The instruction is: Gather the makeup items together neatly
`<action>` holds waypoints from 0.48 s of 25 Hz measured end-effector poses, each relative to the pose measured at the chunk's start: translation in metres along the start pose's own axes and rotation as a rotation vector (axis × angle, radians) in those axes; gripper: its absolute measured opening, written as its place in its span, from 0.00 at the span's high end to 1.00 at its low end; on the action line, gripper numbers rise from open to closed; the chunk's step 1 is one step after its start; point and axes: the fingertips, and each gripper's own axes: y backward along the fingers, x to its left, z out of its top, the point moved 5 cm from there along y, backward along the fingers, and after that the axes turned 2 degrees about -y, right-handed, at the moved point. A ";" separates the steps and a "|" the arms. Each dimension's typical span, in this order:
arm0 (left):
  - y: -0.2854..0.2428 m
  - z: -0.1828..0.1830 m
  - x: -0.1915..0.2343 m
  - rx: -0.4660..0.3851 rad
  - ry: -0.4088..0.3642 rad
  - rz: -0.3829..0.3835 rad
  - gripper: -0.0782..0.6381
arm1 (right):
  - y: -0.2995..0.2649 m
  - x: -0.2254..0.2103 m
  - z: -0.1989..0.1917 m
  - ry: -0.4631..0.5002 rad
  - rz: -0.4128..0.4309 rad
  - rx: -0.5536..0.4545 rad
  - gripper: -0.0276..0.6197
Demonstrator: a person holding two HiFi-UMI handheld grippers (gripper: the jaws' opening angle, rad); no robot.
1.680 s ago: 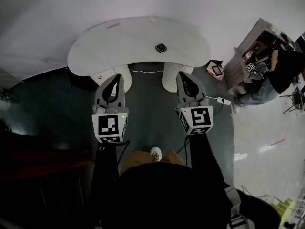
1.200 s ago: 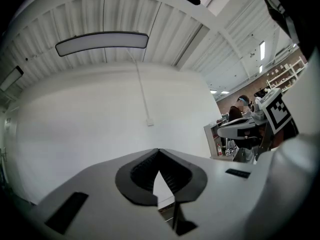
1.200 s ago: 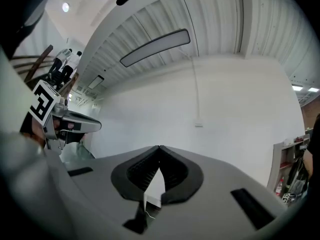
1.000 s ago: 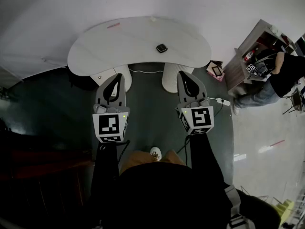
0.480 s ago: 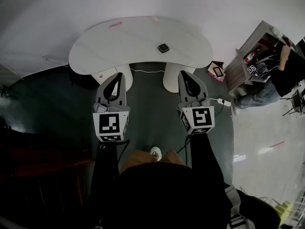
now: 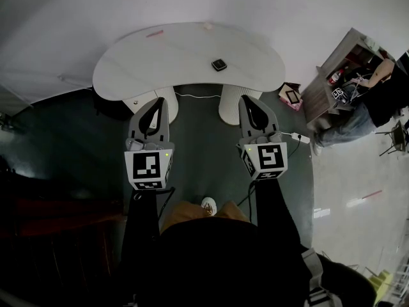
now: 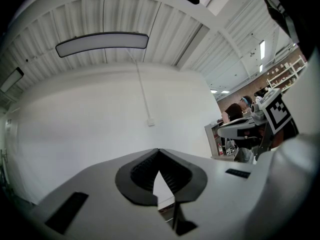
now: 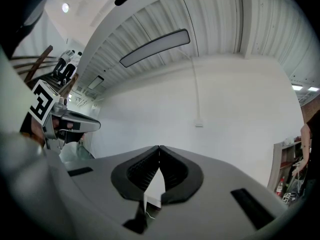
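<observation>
On the white curved table (image 6: 179, 59) lie a small black compact (image 6: 219, 64), a thin pink stick (image 6: 154, 34) at the far left, and a tiny pale pink item (image 6: 208, 25) at the far edge. My left gripper (image 6: 158, 102) (image 7: 159, 150) and right gripper (image 6: 246, 100) (image 8: 159, 147) are held side by side in front of the table's near edge, over the dark floor. Both are shut with nothing between the jaws. Both gripper views point up at the white wall and ceiling, so the makeup items are not visible in them.
Two white cylindrical legs (image 6: 230, 106) stand under the table. A white power strip (image 6: 298, 135) and its cable lie on the floor to the right. Further right are a small box (image 6: 291, 94), a brown shelf unit (image 6: 332, 69) and a person (image 6: 374, 101) beside it.
Both grippers have stayed in place and shut. The person by the shelf at the right has shifted and reached toward it.
</observation>
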 end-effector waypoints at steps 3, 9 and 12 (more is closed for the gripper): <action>0.001 0.002 -0.001 0.000 -0.004 0.004 0.87 | 0.001 -0.001 0.000 -0.004 0.005 -0.003 0.92; 0.000 0.002 0.003 0.001 -0.014 0.007 0.87 | -0.006 0.001 0.001 -0.011 0.012 -0.012 0.92; -0.007 0.005 0.008 -0.009 -0.018 0.012 0.87 | -0.014 0.000 0.003 -0.012 0.012 -0.021 0.92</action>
